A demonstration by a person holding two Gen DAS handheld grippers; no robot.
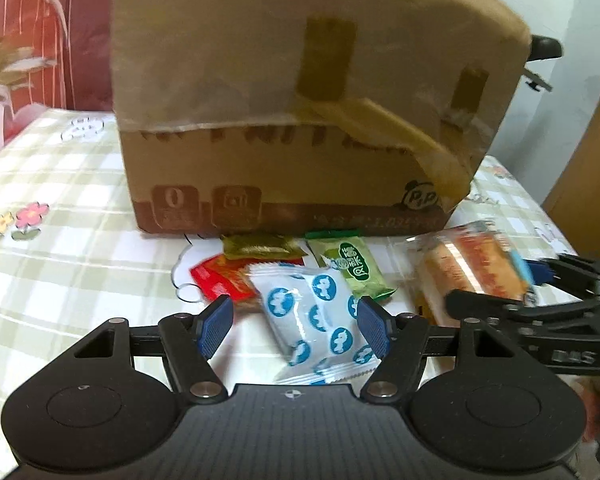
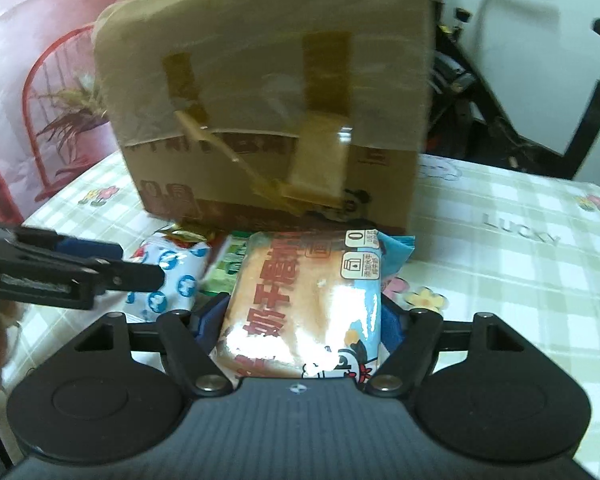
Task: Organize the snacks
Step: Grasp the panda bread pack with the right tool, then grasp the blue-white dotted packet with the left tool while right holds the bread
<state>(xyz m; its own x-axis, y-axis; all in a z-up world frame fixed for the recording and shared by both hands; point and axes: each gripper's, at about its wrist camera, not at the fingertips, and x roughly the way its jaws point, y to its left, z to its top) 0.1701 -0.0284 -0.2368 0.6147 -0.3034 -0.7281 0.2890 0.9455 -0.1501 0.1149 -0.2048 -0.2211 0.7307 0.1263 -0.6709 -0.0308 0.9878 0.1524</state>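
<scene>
Snacks lie before the cardboard box (image 1: 300, 120). The left tool (image 1: 296, 324) straddles the white packet (image 1: 320, 320), jaws open; the right tool (image 2: 300, 320) seems clamped on the cake pack (image 2: 304, 300), probably for boxing.

Soft, even indoor light; beyond my tongs the cardboard box (image 1: 300, 92) is smeared with motion blur, glare whitens the bread packet (image 2: 300, 312), and edges bend.

Matt cardboard box (image 1: 284, 100) with glossy tape; shiny plastic snack wrappers (image 1: 320, 316); smooth tablecloth (image 1: 60, 280).
</scene>
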